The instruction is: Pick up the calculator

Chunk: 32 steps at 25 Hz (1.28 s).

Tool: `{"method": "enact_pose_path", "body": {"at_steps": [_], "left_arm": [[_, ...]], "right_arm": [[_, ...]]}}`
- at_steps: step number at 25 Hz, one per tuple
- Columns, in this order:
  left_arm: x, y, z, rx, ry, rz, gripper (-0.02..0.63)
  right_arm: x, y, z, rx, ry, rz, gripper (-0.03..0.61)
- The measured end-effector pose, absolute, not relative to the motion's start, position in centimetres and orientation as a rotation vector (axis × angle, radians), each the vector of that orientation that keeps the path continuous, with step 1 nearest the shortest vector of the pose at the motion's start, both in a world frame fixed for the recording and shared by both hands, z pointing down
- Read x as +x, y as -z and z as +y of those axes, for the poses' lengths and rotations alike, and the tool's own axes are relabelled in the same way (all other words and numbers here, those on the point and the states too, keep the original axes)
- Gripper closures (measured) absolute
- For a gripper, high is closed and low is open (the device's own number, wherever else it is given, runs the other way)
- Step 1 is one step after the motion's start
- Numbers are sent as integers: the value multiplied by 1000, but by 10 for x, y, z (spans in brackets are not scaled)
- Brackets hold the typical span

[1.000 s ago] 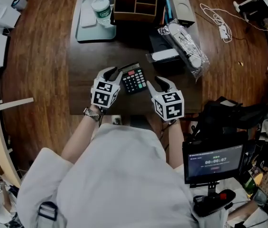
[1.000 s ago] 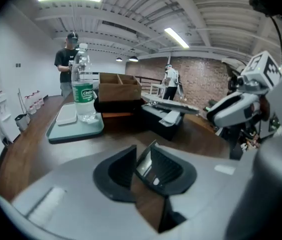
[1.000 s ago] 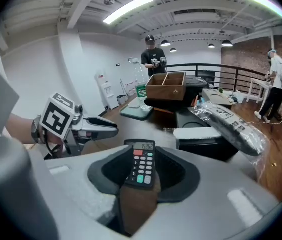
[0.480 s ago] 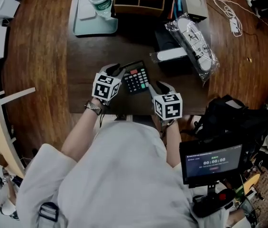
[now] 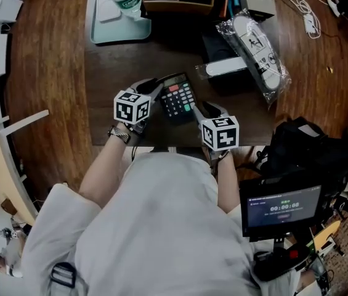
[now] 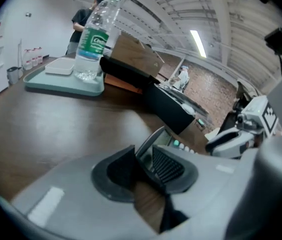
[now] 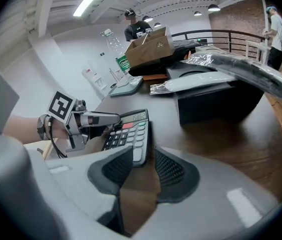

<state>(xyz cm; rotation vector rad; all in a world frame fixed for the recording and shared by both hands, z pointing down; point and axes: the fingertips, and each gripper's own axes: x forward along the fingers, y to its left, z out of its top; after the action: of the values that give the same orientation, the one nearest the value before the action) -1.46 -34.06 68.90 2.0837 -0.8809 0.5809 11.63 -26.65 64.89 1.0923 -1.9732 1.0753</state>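
Lower than before: left claw point(image 6: 144, 165) (just widening), right claw point(image 7: 143, 165) | both apart, astride calculator point(image 5: 177, 97) edges | underside hidden | 1 calculator, 2 claws

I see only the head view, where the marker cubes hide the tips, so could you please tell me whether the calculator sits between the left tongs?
Observer: Yes. In the left gripper view the calculator's top end stands between the left tongs, which have just been opening and do not clamp it.
Operator: Thank you. And how do the right tongs stand?
Observer: The right tongs are apart around the calculator's near edge, with bare table showing on one side.
Operator: Is the calculator switched on?
Observer: Its display shows digits in the right gripper view, too small to read surely.
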Motion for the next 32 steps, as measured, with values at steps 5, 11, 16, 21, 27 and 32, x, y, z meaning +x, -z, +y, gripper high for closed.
{"method": "enact_pose_path", "body": {"at_steps": [5,11,16,21,27,32], "left_arm": [[-16,-693,-345,2074,-575,-882,486],[-13,-692,-344,2097,-578,-853,486],[-11,-693,-345,2105,-601,-860,485],[-11,-692,-344,2111,-604,-864,485],[-11,-692,-344,2116,-611,-882,483],[-10,-694,-345,2121,-610,-899,482]], "right_arm": [[112,-650,-265,1095,-1187,-2005,448],[116,-657,-257,1134,-1528,-2018,448],[101,-656,-256,1103,-1707,-2110,448],[91,-657,-253,1114,-1875,-2118,448],[85,-665,-265,1126,-2102,-2097,448],[70,-672,-276,1128,-2243,-2047,467]]}}
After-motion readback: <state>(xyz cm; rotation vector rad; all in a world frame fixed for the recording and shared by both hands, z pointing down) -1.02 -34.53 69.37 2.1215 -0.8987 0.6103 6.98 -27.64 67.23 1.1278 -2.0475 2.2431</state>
